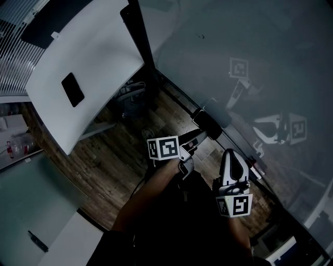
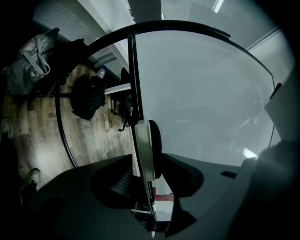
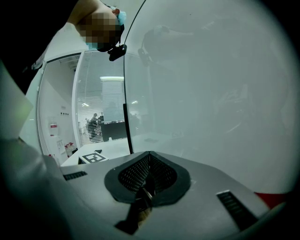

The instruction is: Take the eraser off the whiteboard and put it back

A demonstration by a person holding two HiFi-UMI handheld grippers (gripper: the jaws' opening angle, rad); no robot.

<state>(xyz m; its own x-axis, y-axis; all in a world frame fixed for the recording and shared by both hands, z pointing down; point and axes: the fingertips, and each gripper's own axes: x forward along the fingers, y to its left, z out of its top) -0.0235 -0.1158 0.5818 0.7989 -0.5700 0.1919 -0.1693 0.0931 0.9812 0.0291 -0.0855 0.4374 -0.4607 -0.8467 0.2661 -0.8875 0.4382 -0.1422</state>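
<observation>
Left gripper (image 2: 150, 161) is shown released, jaws parted around the eraser (image 2: 149, 145) set at the whiteboard's (image 2: 201, 93) lower edge; right gripper (image 3: 149, 159) is shown clenched, empty.

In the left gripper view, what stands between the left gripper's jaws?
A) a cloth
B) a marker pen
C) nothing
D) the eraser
D: the eraser shows edge-on between the parted jaws of the left gripper, its dark side toward the whiteboard.

I count: wood plank floor (image 1: 112, 166), dim; one white table (image 1: 93, 52), upper left; slatted blinds (image 1: 13, 57) beside it; one grey bag (image 2: 33, 56); ceiling strip light (image 2: 216, 5), lit.
</observation>
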